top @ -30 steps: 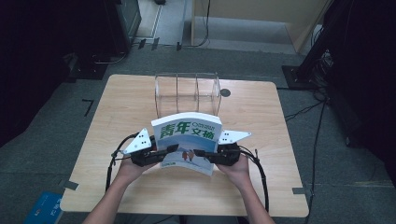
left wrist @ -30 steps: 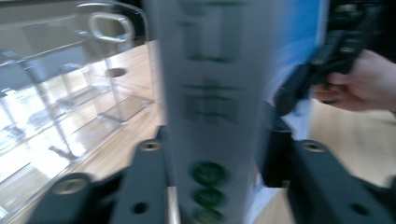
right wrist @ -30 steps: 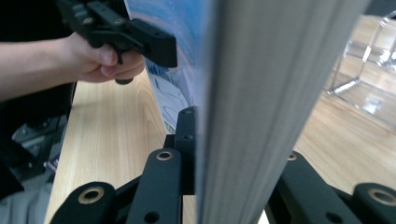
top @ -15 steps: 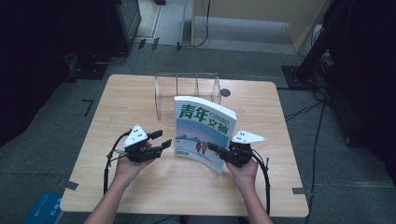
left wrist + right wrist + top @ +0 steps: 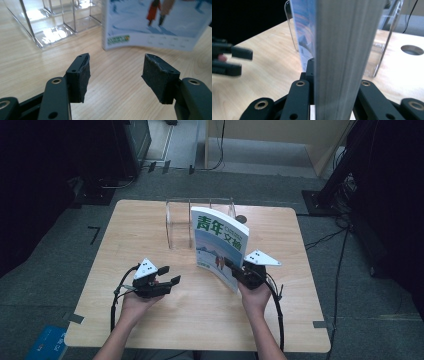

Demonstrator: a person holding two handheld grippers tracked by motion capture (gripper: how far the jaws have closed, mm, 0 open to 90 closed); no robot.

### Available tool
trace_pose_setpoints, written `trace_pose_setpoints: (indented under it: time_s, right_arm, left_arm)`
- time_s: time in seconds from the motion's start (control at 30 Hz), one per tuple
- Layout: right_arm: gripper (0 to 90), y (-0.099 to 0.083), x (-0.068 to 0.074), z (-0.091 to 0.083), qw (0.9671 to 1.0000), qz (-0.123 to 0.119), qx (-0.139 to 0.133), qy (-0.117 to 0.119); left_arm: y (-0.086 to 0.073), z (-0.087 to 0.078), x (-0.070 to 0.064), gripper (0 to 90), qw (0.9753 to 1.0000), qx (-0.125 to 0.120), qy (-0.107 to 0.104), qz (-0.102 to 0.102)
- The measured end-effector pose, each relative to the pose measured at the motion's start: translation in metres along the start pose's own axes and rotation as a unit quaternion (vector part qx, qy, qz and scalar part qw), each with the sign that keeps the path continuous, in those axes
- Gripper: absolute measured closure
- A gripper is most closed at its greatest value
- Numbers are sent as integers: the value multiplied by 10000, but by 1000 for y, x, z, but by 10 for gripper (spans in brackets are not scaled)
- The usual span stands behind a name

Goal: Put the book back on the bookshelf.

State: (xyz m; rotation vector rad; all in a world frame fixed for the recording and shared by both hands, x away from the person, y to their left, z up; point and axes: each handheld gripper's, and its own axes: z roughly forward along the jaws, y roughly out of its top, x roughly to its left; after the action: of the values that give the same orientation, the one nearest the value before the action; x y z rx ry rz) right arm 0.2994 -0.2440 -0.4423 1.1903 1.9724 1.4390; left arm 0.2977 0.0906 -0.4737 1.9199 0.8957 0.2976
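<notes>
A magazine (image 5: pixel 217 247) with green characters on a white and blue cover stands upright on the wooden table (image 5: pixel 150 225), just in front of a clear acrylic rack (image 5: pixel 182 222). My right gripper (image 5: pixel 239 269) is shut on its lower right edge; in the right gripper view the page block (image 5: pixel 344 50) rises between the jaws. My left gripper (image 5: pixel 169 281) is open to the left of the magazine and holds nothing. In the left gripper view its pads (image 5: pixel 83 75) stand wide apart over bare wood, with the magazine's lower edge (image 5: pixel 150 30) and the rack (image 5: pixel 57 22) beyond.
A round cable hole (image 5: pixel 241 219) lies in the table behind the magazine. A blue book (image 5: pixel 47 345) rests on the floor at the bottom left. Dark equipment and cables ring the table.
The left gripper has let go of the magazine and drawn back to the left. The right gripper has stood the magazine up and carried it toward the rack.
</notes>
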Motion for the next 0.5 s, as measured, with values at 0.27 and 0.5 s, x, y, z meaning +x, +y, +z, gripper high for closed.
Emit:
trace_pose_setpoints:
  time_s: [0.27, 0.5]
  right_arm:
    - [752, 12, 8, 23, 9993, 122, -45, -364]
    - [753, 26, 9, 38, 9968, 348, -220, -683]
  left_arm:
    - [-3, 0, 1, 389, 9999, 140, 34, -59]
    - [-7, 2, 3, 392, 9997, 219, 23, -104]
